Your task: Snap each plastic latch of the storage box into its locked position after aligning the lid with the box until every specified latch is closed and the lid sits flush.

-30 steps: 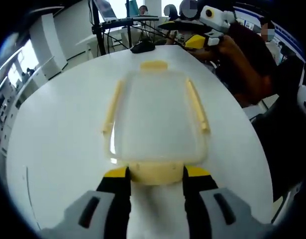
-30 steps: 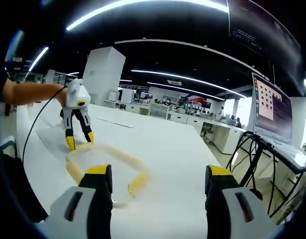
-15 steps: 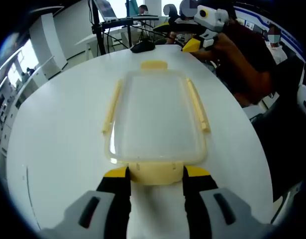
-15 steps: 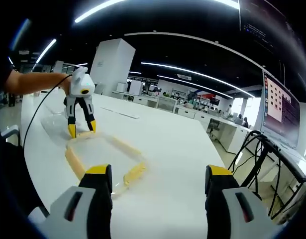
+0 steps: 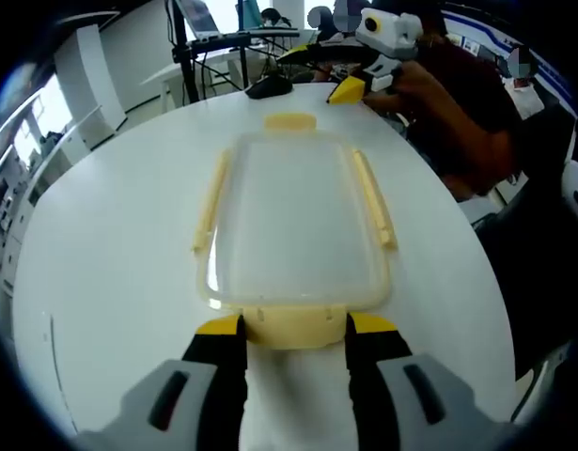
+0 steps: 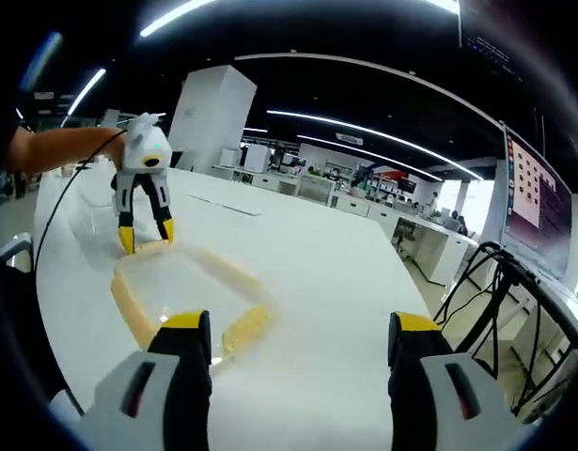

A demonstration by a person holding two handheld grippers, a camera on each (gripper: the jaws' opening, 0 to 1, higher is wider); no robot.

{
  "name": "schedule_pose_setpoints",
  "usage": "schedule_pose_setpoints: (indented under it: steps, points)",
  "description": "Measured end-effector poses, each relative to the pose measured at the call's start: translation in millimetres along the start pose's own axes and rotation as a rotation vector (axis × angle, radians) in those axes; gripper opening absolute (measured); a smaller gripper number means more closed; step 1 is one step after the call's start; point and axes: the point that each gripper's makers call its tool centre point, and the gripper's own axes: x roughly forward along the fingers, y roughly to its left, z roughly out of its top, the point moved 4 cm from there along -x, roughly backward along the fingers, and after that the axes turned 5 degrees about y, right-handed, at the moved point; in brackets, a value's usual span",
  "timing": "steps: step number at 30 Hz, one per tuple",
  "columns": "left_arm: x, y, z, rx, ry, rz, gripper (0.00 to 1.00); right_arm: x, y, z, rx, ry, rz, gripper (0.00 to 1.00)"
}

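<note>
A clear storage box with its lid on lies on the white table. Yellow latches run along its left side, right side and far end. My left gripper is at the near end, its jaws closed against the two sides of the near-end latch. In the right gripper view the same box lies low left, and the left gripper stands at its far end. My right gripper hangs open above the table with nothing between its jaws. It also appears as the right gripper beyond the box's far end.
A person sits at the table's right edge, holding the right gripper. A black object and a dark stand are at the far edge. A monitor and cables sit to the right in the right gripper view.
The right gripper has shifted left toward the box's far end, and its view now looks closer at the box. The left gripper has stayed on the near-end latch.
</note>
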Motion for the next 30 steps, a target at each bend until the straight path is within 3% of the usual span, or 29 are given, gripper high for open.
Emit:
schedule_pose_setpoints:
  steps: [19, 30]
  points:
    - [0.7, 2.5, 2.4, -0.003, -0.012, -0.001, 0.4, 12.4, -2.1, -11.7, -0.048, 0.073, -0.013, 0.78]
    - [0.7, 5.6, 2.4, -0.007, -0.016, 0.0, 0.4, 11.6, -6.1, -13.2, -0.04, 0.073, -0.018, 0.79]
